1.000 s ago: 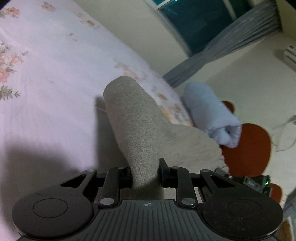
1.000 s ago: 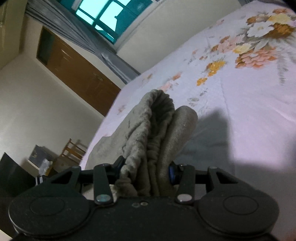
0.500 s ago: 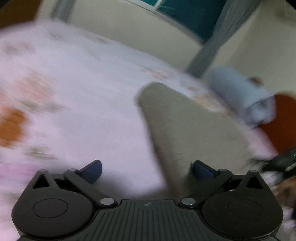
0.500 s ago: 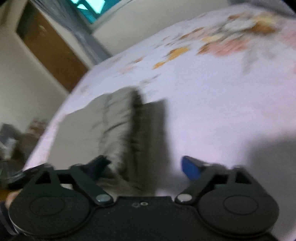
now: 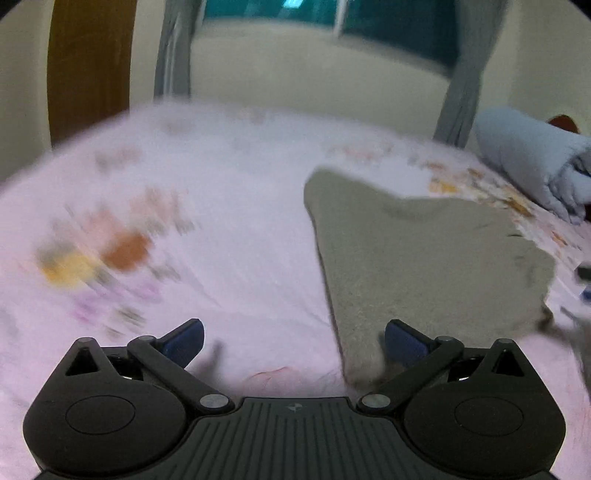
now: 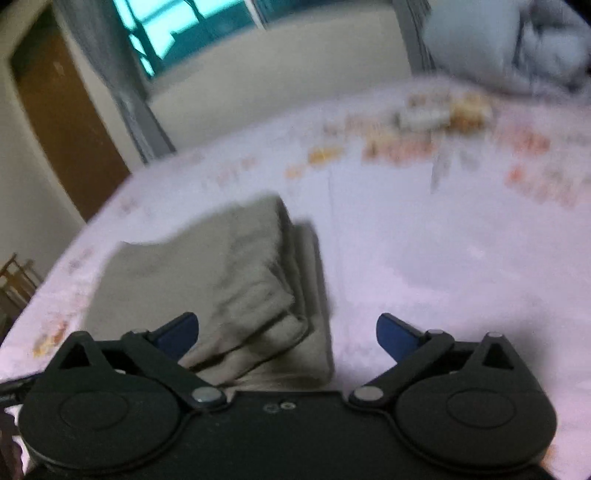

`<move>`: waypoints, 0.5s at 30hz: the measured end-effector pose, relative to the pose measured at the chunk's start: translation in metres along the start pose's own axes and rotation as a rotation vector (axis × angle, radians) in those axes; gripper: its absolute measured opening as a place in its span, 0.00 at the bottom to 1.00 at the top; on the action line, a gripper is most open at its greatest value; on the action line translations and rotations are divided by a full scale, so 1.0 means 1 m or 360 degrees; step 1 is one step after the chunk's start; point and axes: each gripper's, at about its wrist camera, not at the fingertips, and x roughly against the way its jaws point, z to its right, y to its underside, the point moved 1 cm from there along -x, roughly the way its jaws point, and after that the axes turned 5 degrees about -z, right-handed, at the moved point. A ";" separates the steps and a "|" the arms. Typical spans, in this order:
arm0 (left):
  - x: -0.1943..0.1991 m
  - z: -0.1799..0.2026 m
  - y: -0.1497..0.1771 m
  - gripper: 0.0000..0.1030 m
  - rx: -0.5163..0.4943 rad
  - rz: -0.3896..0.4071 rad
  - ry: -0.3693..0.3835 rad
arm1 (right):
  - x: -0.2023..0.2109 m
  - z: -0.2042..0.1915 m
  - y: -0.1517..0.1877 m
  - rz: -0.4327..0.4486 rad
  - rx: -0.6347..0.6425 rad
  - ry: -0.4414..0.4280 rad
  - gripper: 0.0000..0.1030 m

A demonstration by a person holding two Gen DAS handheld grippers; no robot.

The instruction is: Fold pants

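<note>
Resting: folded grey pants (image 6: 229,273) lie in a layered stack on a pink floral bedsheet (image 5: 221,229), near the bed's edge.
Left claw: left gripper (image 5: 293,341) hangs just above the sheet with jaws spread wide and nothing between them; one edge of the pants (image 5: 413,266) runs past its right finger, whether touching cannot be told.
Right claw: right gripper (image 6: 286,334) is likewise parted and empty, the thick gathered end of the stack lying just ahead of its left blue pad (image 6: 177,332).
Backdrop: a rolled pale-blue blanket (image 5: 532,166) sits at the far corner of the bed; grey curtains (image 5: 173,51), a teal window (image 6: 184,33) and a brown door (image 5: 88,66) stand behind. Both views are smeared with motion blur.
Step in hand: by the look of it, a fold is laid down and the cloth lies free of both tools.
Next move: judged from the uneven lower layers showing on the right wrist view, either squaring those edges or one more fold across the stack; either calls for both claws to close on matching corners.
</note>
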 end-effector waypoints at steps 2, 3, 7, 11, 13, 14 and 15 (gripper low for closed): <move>0.038 -0.002 0.019 1.00 -0.0008 0.0076 -0.0040 | 0.049 -0.004 0.014 0.0120 0.0095 -0.0071 0.94; 0.053 -0.003 0.029 1.00 0.0001 0.0077 -0.0045 | 0.069 -0.003 0.020 0.0138 0.0136 -0.0075 0.94; 0.120 0.002 0.080 1.00 0.0033 0.0115 -0.0076 | 0.131 -0.020 0.068 0.0118 0.0238 -0.0088 0.94; 0.187 0.024 0.130 1.00 -0.0016 0.0271 -0.0128 | 0.192 -0.029 0.134 0.0218 0.0342 -0.0023 0.94; 0.214 0.042 0.148 1.00 -0.0090 0.0321 -0.0163 | 0.211 -0.031 0.153 0.0318 0.0365 0.0057 0.94; 0.224 0.049 0.155 1.00 -0.0104 0.0328 -0.0152 | 0.219 -0.034 0.160 0.0345 0.0363 0.0090 0.94; 0.232 0.056 0.162 1.00 -0.0121 0.0320 -0.0116 | 0.227 -0.038 0.169 0.0355 0.0368 0.0107 0.94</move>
